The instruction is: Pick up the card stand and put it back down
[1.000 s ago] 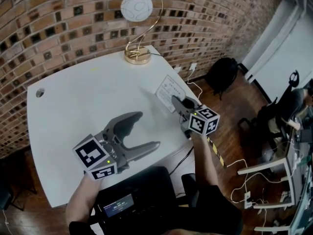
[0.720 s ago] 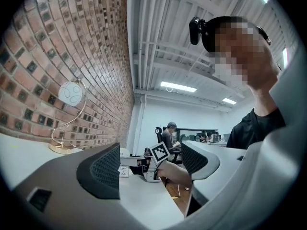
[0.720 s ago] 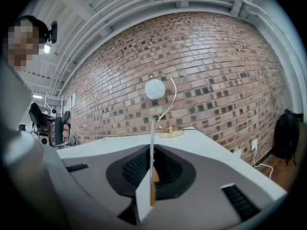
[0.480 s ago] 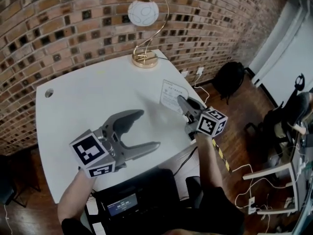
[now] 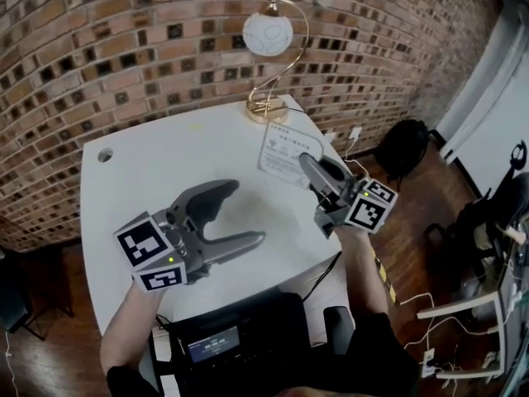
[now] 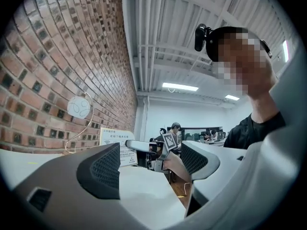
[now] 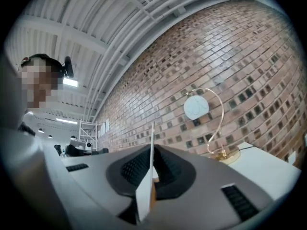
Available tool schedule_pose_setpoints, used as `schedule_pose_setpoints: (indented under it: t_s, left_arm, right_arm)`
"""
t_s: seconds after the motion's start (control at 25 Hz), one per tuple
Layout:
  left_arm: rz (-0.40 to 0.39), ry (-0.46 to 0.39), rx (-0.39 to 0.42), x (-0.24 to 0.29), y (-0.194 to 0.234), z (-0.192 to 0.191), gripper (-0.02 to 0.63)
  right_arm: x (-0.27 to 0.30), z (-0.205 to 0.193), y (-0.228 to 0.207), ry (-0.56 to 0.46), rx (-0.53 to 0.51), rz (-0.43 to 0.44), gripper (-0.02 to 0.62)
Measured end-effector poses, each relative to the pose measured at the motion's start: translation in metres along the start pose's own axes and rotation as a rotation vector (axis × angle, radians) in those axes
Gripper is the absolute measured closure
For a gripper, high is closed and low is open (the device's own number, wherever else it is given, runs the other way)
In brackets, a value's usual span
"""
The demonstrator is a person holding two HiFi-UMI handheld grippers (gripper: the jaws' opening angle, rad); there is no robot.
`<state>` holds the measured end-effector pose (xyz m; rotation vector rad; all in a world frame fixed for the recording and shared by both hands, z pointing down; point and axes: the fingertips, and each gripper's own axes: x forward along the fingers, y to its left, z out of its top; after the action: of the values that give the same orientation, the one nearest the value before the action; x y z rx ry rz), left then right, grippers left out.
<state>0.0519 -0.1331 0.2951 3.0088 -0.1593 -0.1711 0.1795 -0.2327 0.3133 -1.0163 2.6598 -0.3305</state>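
1. Right gripper view: right gripper (image 7: 154, 169) jaws have just closed on the stand (image 7: 144, 195), centre frame; apparently clear of the table (image 5: 165, 164).
2. Left gripper (image 5: 245, 213), lower left of head view: jaws apart, empty.
3. Advice: keep stand upright; seat base flat before release.

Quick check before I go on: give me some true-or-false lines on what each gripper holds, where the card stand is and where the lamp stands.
1. The right gripper is shut on the card stand. True; its jaws have just been closing, with the stand pinched between them.
2. The left gripper holds the lamp. False: its jaws stand apart and empty over the table.
3. The lamp stands at the table's far edge, by the brick wall. True.
4. The card stand lies flat mid-table, apart from both grippers. False: it sits in the right gripper's jaws, near the table's right side.
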Motion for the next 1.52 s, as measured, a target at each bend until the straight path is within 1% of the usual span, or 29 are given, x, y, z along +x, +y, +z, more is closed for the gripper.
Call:
schedule_pose_setpoints:
  t_s: [0.2,0.44,0.68,0.88,1.16,1.52]
  left_arm:
    - [0.014,-0.044,-0.027,-0.011,0.014,0.008,0.218]
    - [0.044,-0.094,-0.063,-0.023,0.035,0.017,0.218]
    - [0.064,-0.108,-0.072,-0.03,0.056,0.023,0.218]
    - [0.071,-0.119,-0.081,-0.032,0.07,0.027,0.218]
    - [0.079,-0.137,-0.101,-0.033,0.087,0.025,0.218]
    - [0.118,-0.142,-0.147,-0.038,0.11,0.009,0.216]
  right_arm:
    - [0.023,0.018,0.022,-0.015,-0.023,0.085,0.565]
    - [0.042,0.029,0.029,-0.035,0.008,0.157,0.565]
    - [0.063,0.037,0.027,-0.035,0.018,0.198,0.565]
    - [0.079,0.043,0.029,-0.029,-0.009,0.22,0.565]
    - [0.095,0.042,0.027,-0.028,-0.001,0.268,0.565]
    - [0.123,0.034,0.02,0.006,-0.007,0.299,0.565]
